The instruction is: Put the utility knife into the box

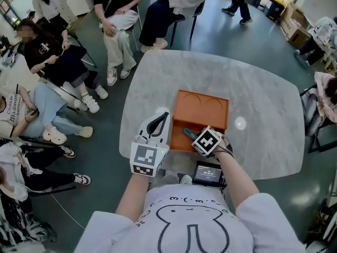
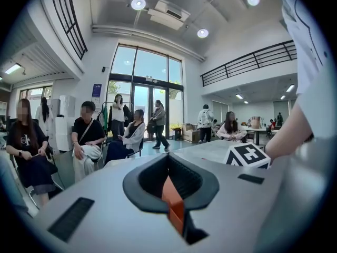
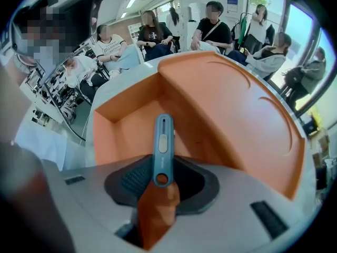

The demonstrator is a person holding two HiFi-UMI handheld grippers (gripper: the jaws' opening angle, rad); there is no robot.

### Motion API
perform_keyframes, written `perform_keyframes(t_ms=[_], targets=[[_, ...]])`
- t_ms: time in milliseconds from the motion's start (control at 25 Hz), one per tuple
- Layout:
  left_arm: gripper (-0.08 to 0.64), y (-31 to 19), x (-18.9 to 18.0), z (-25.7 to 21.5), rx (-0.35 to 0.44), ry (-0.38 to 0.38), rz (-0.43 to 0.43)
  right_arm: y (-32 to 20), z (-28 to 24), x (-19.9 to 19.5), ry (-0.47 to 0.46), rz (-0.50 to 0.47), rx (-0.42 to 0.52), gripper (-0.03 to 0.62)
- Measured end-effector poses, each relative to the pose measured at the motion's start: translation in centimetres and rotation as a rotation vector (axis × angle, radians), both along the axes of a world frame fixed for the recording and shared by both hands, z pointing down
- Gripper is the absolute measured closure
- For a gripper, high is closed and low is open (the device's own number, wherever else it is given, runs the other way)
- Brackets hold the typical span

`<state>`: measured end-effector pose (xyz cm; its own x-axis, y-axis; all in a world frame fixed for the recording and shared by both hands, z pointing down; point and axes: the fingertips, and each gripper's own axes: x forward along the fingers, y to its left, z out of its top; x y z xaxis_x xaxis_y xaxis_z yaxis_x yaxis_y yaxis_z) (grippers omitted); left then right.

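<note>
An orange box lies in the middle of the round marble table; it has a deep compartment at its near side and a shallow moulded part behind. My right gripper is shut on a blue utility knife, which it holds by the tail end. The knife points out over the deep compartment, above its floor. My left gripper rests at the box's left edge, its jaws together with nothing between them.
Several people sit on chairs round the far and left sides of the table. A small dark device with a screen lies at the table's near edge, under my right forearm. Cardboard boxes stand at the far right.
</note>
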<state>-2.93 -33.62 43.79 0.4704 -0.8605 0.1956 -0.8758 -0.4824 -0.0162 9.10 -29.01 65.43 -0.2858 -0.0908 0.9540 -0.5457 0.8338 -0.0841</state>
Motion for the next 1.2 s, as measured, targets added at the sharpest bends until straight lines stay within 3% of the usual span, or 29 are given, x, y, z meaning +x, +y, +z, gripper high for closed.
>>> perform_keyframes(t_ms=[480,720,1000,1200], targets=[[0.545,0.6,0.6,0.0,-0.021,0.011,0.001,0.2,-1.7,0.1,-0.047,0.029,0.019,0.374],[0.545,1.1,1.6,0.0,-0.012,0.017,0.010,0.1,-3.5,0.6,-0.104,0.070,0.060,0.375],[0.545,1.8,2.5,-1.3,0.018,0.014,0.032,0.2,-9.4,1.2,-0.240,0.140,0.165,0.376],[0.545,2.2,3.5,-2.4,0.046,0.010,0.053,-0.1,-13.8,2.3,-0.333,0.207,0.264,0.447]])
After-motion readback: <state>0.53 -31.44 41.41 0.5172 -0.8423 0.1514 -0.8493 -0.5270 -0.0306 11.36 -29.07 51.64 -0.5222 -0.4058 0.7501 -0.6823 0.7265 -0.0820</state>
